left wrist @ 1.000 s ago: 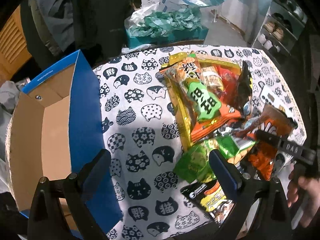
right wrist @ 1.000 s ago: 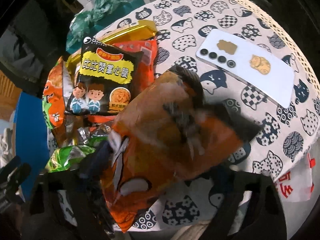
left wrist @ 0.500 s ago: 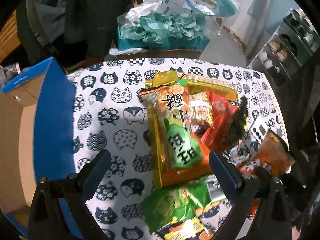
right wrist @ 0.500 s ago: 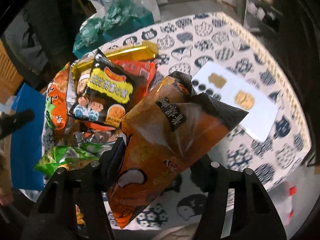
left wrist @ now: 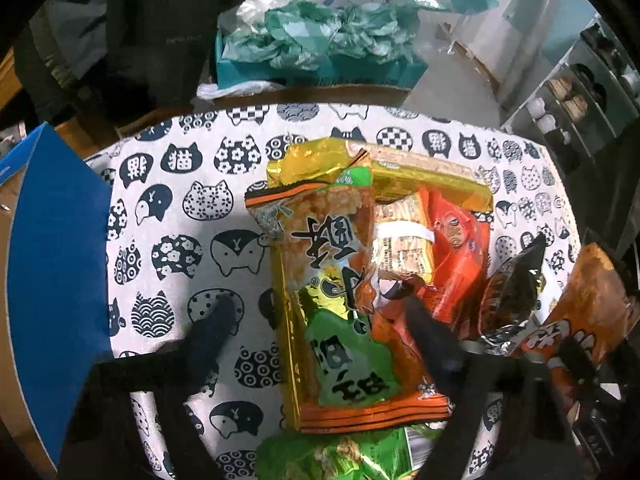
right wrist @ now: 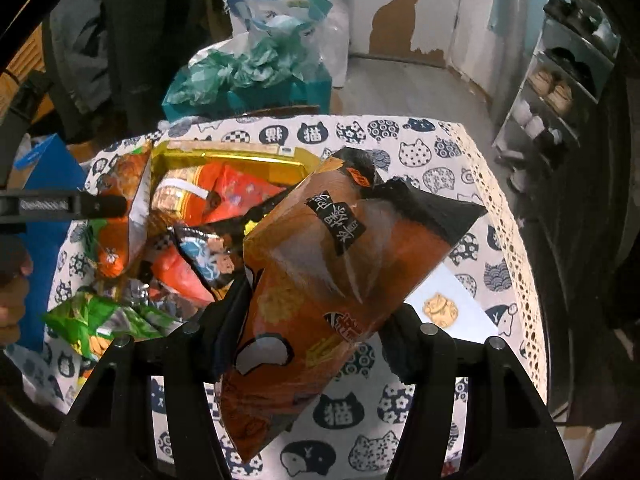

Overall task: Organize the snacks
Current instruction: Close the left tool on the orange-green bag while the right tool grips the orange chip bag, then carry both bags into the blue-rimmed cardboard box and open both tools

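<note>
The right gripper, jaws pinching the orange snack bag, has lifted it clear of the surface, while the left gripper, jaws spread, has moved over the pile's green-and-orange packet, ready to grab.

The tablecloth is white, printed all over with navy cat heads in florals, checks and waves. On it lie an orange-and-green snack bag with black characters, a gold foil pack, a red packet and a bright green bag. The lifted bag is orange with black corners. The box is blue.
</note>
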